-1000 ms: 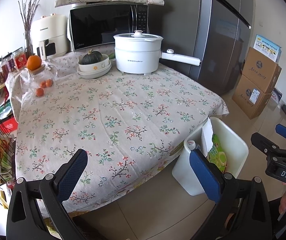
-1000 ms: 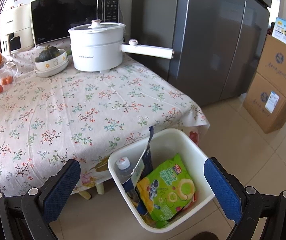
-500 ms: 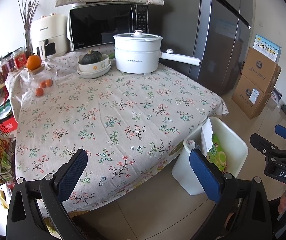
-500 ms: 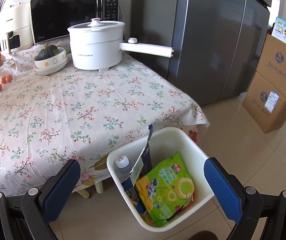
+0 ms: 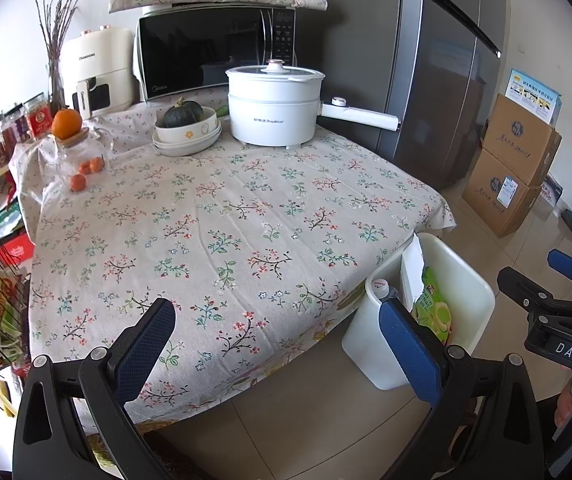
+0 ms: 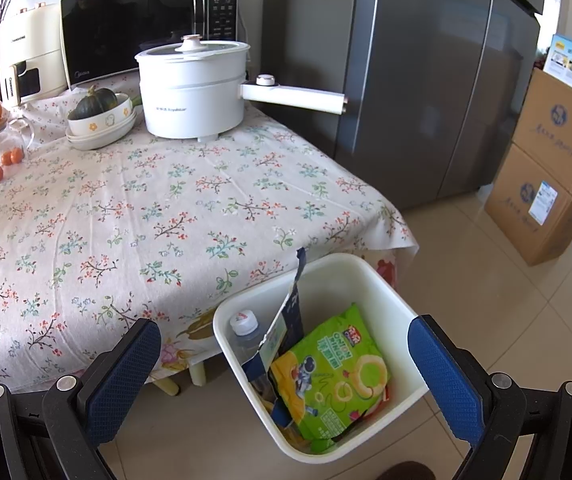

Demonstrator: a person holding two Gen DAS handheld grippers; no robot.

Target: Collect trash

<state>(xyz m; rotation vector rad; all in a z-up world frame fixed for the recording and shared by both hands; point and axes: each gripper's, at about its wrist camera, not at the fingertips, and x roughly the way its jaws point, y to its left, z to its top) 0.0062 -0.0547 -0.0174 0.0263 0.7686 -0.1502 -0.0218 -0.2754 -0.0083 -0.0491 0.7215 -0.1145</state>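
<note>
Lower centre of the right wrist view: your right gripper is spread wide and empty, hovering over the white trash bin, which holds a green snack bag, plastic bottle and torn wrapper. Your left gripper is likewise wide, empty, over the floral tablecloth.

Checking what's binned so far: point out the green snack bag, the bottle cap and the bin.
green snack bag (image 6: 332, 376), right wrist view, front face.
bottle cap (image 6: 243, 319), right wrist view, top.
bin (image 6: 382, 286), right wrist view, bare inner wall.
</note>
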